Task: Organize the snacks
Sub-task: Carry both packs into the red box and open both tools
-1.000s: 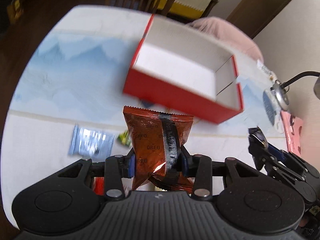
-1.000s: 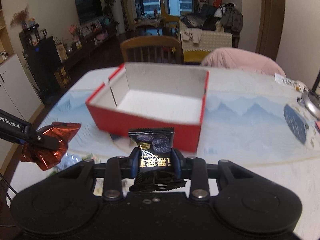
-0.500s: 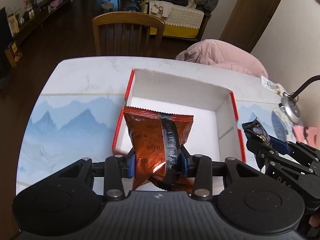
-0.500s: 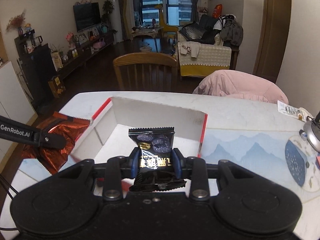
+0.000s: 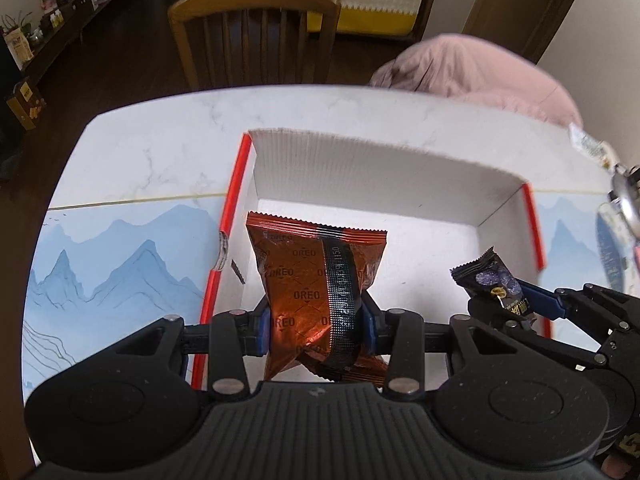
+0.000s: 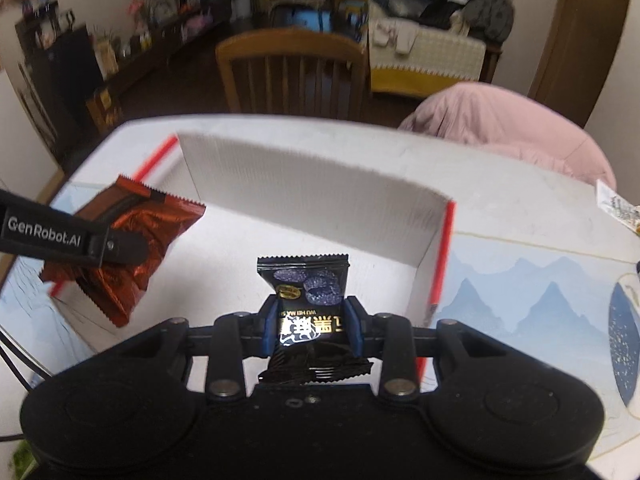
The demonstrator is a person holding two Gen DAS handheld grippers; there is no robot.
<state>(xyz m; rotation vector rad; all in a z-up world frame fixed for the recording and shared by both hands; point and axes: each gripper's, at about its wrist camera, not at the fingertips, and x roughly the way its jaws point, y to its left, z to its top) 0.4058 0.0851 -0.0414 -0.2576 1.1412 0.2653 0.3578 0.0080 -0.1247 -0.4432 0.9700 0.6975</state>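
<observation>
My left gripper is shut on an orange Oreo packet and holds it above the left part of the open red box, whose inside is white. My right gripper is shut on a black snack packet and holds it over the box interior. In the left wrist view the right gripper with the black packet is at the box's right side. In the right wrist view the left gripper's finger and the Oreo packet are at the left.
The box stands on a white marble table with a blue mountain-print mat. A wooden chair and a pink cushion are behind the table. A small wrapper and a metal object lie at the right edge.
Both grippers have moved forward over the box with their packets and now hang lower and closer to its white interior. Both grips are unchanged.
</observation>
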